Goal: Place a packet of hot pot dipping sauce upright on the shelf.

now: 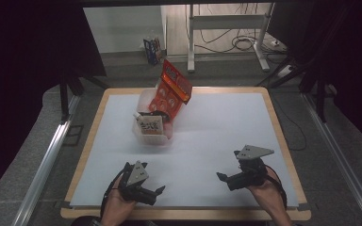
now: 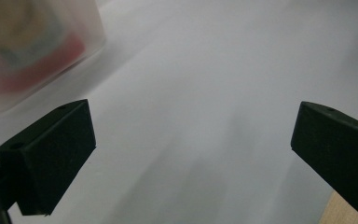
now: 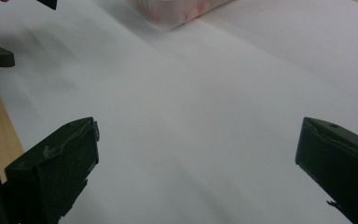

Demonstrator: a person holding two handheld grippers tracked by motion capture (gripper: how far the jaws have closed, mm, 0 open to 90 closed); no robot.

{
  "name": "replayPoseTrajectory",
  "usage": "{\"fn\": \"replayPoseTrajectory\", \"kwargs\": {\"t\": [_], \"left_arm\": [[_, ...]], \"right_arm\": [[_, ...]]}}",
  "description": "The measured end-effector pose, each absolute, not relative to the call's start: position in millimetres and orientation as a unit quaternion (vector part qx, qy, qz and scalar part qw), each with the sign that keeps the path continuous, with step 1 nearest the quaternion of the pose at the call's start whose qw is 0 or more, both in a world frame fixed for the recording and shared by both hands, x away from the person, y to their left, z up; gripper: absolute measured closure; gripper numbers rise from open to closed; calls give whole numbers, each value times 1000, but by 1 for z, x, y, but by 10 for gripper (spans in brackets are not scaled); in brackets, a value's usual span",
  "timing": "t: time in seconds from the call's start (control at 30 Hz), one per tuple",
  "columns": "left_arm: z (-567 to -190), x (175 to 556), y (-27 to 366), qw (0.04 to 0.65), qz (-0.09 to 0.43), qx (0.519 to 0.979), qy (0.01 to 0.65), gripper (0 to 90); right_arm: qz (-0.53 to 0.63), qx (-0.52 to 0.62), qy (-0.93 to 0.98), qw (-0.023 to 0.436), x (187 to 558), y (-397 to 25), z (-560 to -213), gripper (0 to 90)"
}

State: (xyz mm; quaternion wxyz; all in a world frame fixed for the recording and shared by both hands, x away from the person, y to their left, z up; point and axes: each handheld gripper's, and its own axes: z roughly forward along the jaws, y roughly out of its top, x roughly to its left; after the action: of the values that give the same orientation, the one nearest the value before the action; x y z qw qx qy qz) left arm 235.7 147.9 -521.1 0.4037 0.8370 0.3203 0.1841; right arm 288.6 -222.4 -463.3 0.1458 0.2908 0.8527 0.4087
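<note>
Both claws, left (image 1: 156, 192) and right (image 1: 223, 179), gape empty over the white mat (image 1: 226, 132).

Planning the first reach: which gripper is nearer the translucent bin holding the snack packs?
Left. The left gripper sits at the near edge almost straight below the translucent bin. The right gripper, also open, is farther off to the bin's right.

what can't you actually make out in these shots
- Print on the red packet and the small pouch: too small in the high view.
- Bin contents: blurred in the left gripper view.
- Bin: cut off by the top edge in the right gripper view.
- Bin floor: hidden by the packets.
</note>
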Motion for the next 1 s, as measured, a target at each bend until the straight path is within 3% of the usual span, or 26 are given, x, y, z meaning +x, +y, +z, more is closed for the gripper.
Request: {"fn": "replayPoseTrajectory", "kwargs": {"t": [1.0], "left_arm": [[-522,236,147,397,183,841,319,0]], "right_arm": [[396,335,837,174,272,-270,-470,0]]}}
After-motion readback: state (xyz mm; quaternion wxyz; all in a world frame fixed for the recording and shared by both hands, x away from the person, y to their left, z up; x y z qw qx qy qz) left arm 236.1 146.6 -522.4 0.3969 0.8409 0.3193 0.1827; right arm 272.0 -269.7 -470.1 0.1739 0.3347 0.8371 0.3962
